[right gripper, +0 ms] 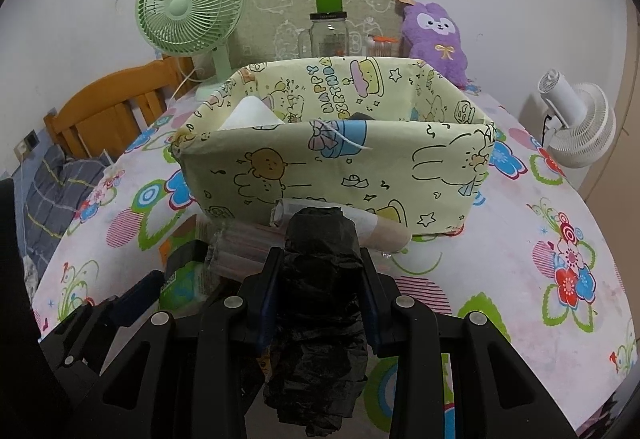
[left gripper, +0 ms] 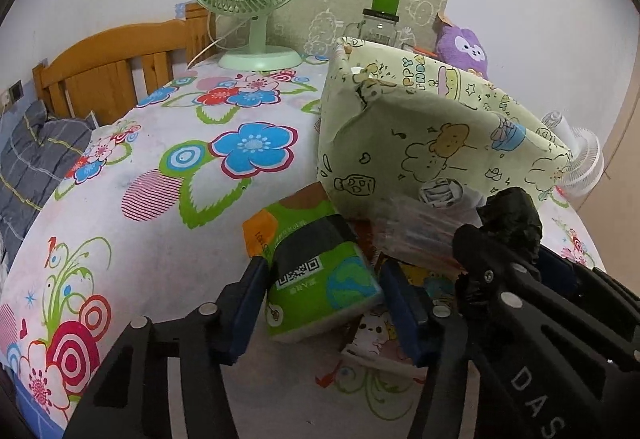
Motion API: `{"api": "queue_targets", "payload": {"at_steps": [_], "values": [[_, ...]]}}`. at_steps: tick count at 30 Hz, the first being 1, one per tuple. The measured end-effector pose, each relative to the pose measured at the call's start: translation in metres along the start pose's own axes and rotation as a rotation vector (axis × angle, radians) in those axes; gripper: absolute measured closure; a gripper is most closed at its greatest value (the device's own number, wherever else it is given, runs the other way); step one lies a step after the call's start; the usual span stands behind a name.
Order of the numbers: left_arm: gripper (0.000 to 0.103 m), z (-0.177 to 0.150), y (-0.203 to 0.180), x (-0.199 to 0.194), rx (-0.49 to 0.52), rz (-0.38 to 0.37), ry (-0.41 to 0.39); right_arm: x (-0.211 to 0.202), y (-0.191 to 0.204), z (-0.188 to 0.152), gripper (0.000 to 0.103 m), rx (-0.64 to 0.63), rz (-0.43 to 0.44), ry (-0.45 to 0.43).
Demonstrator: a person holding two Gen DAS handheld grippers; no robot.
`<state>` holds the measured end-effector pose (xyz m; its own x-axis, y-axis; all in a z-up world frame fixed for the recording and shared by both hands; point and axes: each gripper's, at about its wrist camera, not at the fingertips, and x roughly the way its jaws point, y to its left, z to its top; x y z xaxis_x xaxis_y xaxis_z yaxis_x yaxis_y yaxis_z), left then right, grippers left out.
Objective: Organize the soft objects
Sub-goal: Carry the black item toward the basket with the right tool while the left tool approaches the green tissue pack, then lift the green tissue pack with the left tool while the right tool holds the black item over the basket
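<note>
Crumpled black plastic bag [right gripper: 320, 279] in right claw [right gripper: 320, 287]

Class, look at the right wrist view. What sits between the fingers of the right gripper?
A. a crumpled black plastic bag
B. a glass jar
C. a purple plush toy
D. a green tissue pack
A: the right gripper has its fingers closed on the crumpled black plastic bag, in front of the yellow fabric box.
</note>
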<state>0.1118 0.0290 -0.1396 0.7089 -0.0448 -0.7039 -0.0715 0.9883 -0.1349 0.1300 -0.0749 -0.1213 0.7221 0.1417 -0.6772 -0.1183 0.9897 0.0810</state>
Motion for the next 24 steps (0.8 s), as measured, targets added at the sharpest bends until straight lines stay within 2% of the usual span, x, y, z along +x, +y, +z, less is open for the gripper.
{"api": "queue_targets", "payload": {"at_steps": [8,24], "values": [[0.054,-0.003,-0.001,-0.008,-0.009,0.012,-0.011,-0.004,-0.001,-0.002,0.065,0.01,0.013,-0.001],[0.055,-0.005,-0.005,-0.046,-0.004,0.034,-0.081,-0.041,0.0,-0.004,0.065,0.007,0.044,-0.068]]}}
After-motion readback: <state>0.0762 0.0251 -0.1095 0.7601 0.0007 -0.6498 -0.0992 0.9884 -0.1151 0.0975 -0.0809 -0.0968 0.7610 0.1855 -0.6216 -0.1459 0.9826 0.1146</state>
